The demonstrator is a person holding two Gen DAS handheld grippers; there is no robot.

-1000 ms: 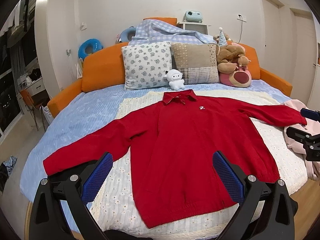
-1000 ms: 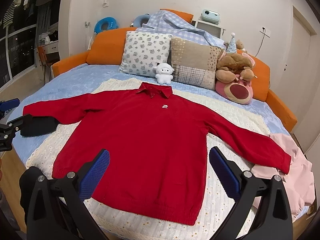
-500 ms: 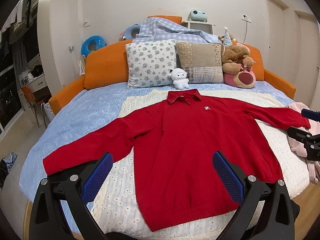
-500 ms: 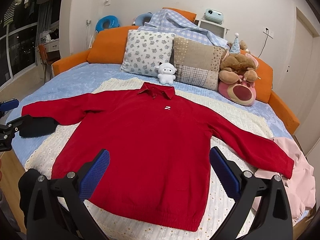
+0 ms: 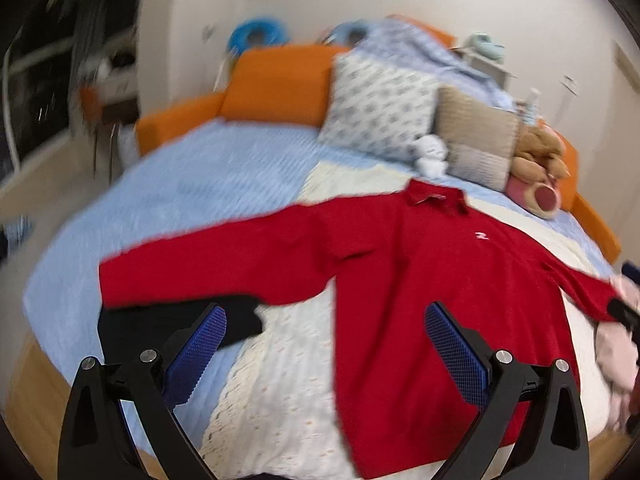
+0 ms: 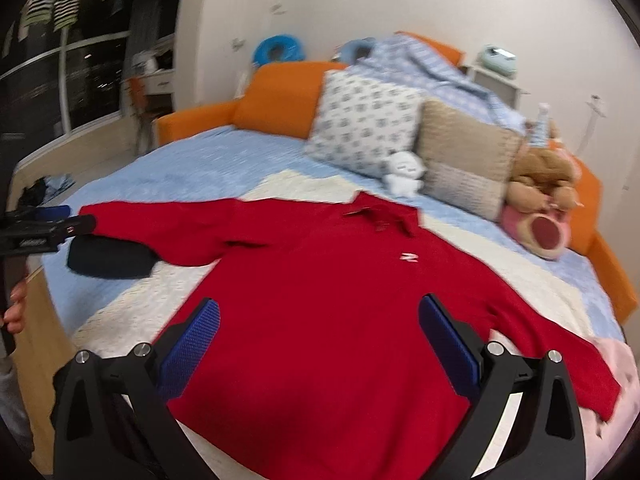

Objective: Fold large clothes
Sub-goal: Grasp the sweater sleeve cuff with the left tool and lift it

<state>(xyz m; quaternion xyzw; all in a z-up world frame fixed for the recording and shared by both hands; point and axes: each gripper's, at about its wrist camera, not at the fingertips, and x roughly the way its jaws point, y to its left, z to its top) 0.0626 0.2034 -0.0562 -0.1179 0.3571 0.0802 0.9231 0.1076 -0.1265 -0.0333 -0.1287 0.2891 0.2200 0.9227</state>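
A red long-sleeved collared shirt [image 5: 420, 280] lies flat, face up, sleeves spread, on a cream blanket [image 5: 288, 376] on the bed; it also shows in the right wrist view [image 6: 340, 304]. My left gripper [image 5: 326, 344] is open and empty, above the blanket near the shirt's left sleeve [image 5: 208, 264]. My right gripper [image 6: 320, 340] is open and empty above the shirt's lower body. The left gripper also shows at the left edge of the right wrist view [image 6: 40, 228], near the left cuff. Both views are blurred.
A black garment [image 6: 108, 258] lies under the left cuff. A pink garment [image 6: 616, 364] lies at the right sleeve. Pillows [image 6: 368, 124], a small white plush [image 6: 404, 172] and a bear plush [image 6: 540, 184] line the orange headboard [image 6: 280, 92]. The bed edge is close below.
Both grippers have swung left and tilted, and the views are now blurred. The left gripper has come closer to the left sleeve. The shirt has not moved.
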